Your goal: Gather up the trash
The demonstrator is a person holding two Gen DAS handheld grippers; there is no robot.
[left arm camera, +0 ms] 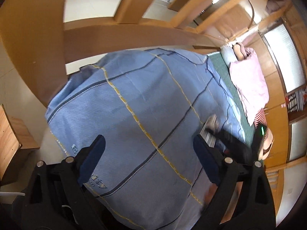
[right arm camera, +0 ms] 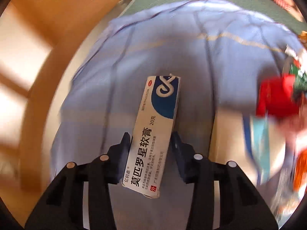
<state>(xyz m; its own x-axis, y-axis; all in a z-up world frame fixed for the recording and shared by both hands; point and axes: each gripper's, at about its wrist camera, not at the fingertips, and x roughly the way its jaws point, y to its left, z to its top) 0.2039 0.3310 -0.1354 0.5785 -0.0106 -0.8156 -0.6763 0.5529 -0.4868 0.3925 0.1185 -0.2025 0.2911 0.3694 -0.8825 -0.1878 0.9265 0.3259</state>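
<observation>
the ointment box (right arm camera: 153, 134) sits clamped between my right gripper (right arm camera: 151, 140) fingers above the blue checked sheet (right arm camera: 191, 57), while my left gripper (left arm camera: 149, 145) hangs spread, holding nothing.

We see left gripper (left arm camera: 149, 149): black arms, dark blue pads, round silver screws. Right gripper (right arm camera: 151, 143) same.

We are in a home bedroom, as we see from the bed spread with a light blue checked sheet (left arm camera: 134, 103) over a green mat (left arm camera: 224, 67), the pink quilt (left arm camera: 249, 84) bunched on it, the wooden bunk frame (left arm camera: 134, 36) above, and wooden wardrobe doors (left arm camera: 276, 76) alongside.
</observation>
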